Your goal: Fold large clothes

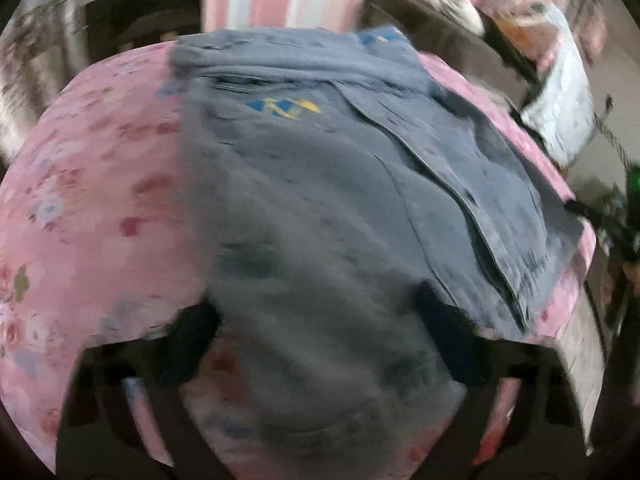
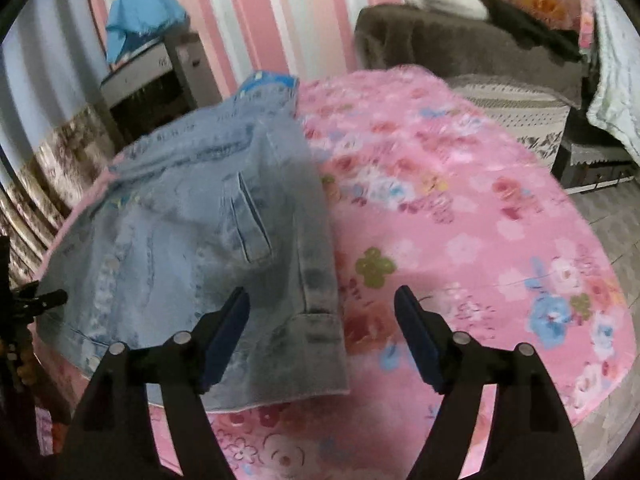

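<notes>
A light blue denim jacket [image 1: 320,200] lies partly folded on a pink floral blanket [image 1: 100,180], a blue and yellow label showing near its collar. My left gripper [image 1: 314,300] stands over the jacket's near end, jaws apart, with a bulge of denim filling the gap; blur hides whether the pads touch it. In the right wrist view the jacket [image 2: 180,220] covers the blanket's [image 2: 460,220] left part. My right gripper [image 2: 321,291] hovers open above the jacket's right hem corner, nothing between its fingers.
A brown sofa [image 2: 440,40] with clothes and a bag stands behind the bed. A grey cabinet [image 2: 160,76] with a blue cloth [image 2: 140,12] on it sits against the striped wall. The bed's edge drops to tiled floor [image 2: 608,216] on the right.
</notes>
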`<state>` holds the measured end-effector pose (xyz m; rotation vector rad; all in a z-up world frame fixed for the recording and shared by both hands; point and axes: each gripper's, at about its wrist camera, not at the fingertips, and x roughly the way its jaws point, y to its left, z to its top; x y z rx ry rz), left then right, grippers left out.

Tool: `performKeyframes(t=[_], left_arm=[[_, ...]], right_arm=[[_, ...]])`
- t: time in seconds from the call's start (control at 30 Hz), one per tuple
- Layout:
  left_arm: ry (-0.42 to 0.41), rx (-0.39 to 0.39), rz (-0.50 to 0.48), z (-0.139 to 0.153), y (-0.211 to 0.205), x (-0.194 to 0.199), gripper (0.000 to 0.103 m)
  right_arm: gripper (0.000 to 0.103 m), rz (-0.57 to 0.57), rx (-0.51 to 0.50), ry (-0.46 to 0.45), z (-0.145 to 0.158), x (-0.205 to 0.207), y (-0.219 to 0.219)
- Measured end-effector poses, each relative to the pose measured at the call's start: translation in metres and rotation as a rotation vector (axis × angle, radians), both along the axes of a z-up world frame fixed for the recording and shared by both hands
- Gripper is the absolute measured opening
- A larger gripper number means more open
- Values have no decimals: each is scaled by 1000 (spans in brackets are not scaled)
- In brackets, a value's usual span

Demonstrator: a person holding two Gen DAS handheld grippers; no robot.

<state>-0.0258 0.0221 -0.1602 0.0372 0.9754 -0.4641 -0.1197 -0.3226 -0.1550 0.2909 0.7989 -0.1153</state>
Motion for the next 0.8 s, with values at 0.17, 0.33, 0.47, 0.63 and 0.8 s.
performKeyframes(t=[0.17,0.33,0.47,0.63,0.8], left_arm=[[-50,67,-24,5,-13,-13,9],[-129,-53,28,61,28,-22,3],[-152,-75,25,94,51,-41,3],[-77,-128,39,91,66,-10,10],[-172,-133,35,130,59,28,11]], right_arm=[[18,60,-3,19,-13,4,12],[17,126,94,-159,41,-18,25],[17,162,99,-255,79,-37,38],[18,109,228,-255,72,-18,23],[18,30,211,-347,103,19,20]])
